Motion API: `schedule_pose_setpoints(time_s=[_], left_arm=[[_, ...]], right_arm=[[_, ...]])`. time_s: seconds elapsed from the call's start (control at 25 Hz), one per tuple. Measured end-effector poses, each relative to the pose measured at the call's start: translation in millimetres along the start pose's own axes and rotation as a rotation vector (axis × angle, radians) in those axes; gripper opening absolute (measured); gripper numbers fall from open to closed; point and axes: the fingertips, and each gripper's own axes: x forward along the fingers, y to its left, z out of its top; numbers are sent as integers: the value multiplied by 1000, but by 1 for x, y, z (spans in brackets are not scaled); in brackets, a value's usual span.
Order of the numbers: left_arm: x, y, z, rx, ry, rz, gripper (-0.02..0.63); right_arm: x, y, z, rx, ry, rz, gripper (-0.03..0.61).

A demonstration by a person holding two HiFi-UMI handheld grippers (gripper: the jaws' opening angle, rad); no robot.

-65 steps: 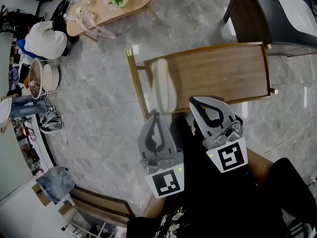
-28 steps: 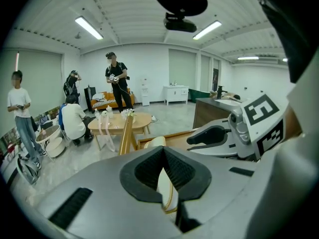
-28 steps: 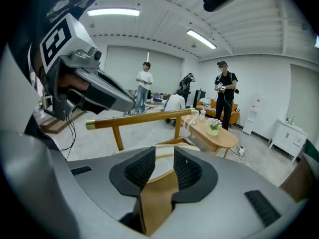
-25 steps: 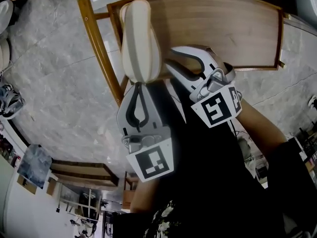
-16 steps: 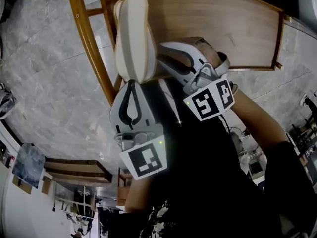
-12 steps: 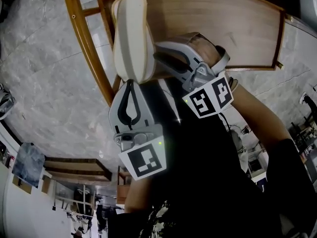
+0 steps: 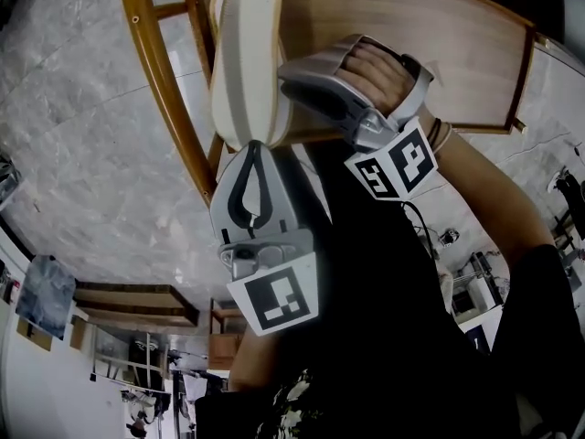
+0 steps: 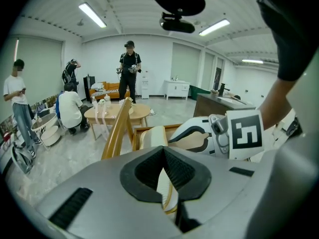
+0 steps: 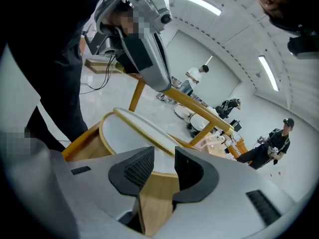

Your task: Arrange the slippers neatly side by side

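The left gripper (image 7: 252, 154), closest to the person's body, has its jaws clenched on the near end of a cream soft slipper with tan edging (image 7: 245, 58). The slipper stands on its edge, pointing away, at the left end of a brown wooden shelf with a raised rim (image 7: 430, 44). Just right of it, the right gripper (image 7: 285, 73) points at the slipper's side. Its jaws are parted and grasp nothing, with only shelf wood showing between them. Beyond lies the grey marble floor (image 7: 82, 144), and farther off stands a round wooden table (image 8: 115, 112) with people near it.

cream slipper (image 7: 245, 58) edgewise in left gripper (image 7: 253, 151)
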Motion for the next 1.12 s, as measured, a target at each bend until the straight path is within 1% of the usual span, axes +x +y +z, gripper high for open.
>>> schedule_pose_setpoints(time_s=[0.12, 0.24, 0.44, 0.6, 0.76, 1.12], left_arm=[[1, -7, 1, -17, -2, -21, -2], [1, -9, -4, -8, 22, -32, -2], [3, -1, -4, -16, 15, -8, -2], [4, 4, -9, -18, 31, -3, -2], [2, 4, -12, -25, 33, 0, -2], [-2, 3, -13, -6, 26, -4, -2]], right_arm=[[5, 1, -1, -52, -4, 12, 106], [8, 1, 2, -131, -13, 12, 106], [10, -1, 2, -221, -23, 17, 106], [14, 1, 5, -312, -30, 13, 86], [19, 2, 5, -317, -34, 8, 77], [12, -5, 12, -295, -56, -44, 60]])
